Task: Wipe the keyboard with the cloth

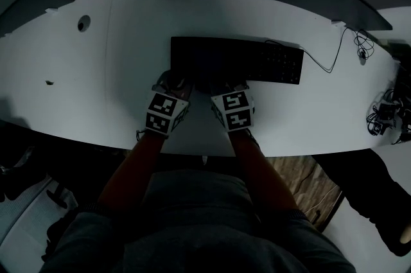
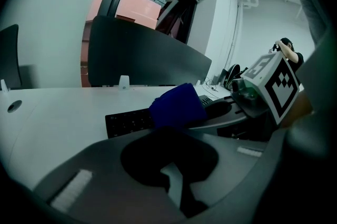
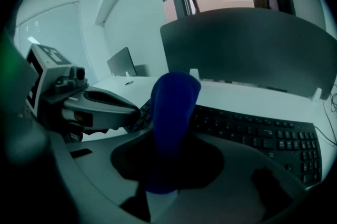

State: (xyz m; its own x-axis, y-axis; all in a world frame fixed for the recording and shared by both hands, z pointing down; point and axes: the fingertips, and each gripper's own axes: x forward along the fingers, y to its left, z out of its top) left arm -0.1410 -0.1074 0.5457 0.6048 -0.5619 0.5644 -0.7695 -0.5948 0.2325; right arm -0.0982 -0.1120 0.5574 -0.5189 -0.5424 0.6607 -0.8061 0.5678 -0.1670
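Observation:
A black keyboard (image 1: 257, 61) lies at the middle of the white desk (image 1: 96, 92). Both grippers are at the front edge of its left half, close side by side. My right gripper (image 1: 226, 88) is shut on a blue cloth (image 3: 171, 112), which stands up out of its jaws over the keyboard's (image 3: 253, 130) left keys. My left gripper (image 1: 171, 83) has its jaws together with nothing between them. From the left gripper view, the cloth (image 2: 179, 105) sits just ahead of the left gripper (image 2: 169, 165), at the tip of the right gripper's finger (image 2: 224, 111).
The keyboard's cable (image 1: 329, 63) runs right toward a tangle of wires (image 1: 385, 112) at the desk's right end. A dark divider panel (image 3: 247, 44) stands behind the desk. A cable hole (image 1: 83, 23) is at far left. A person (image 2: 288, 50) stands far off.

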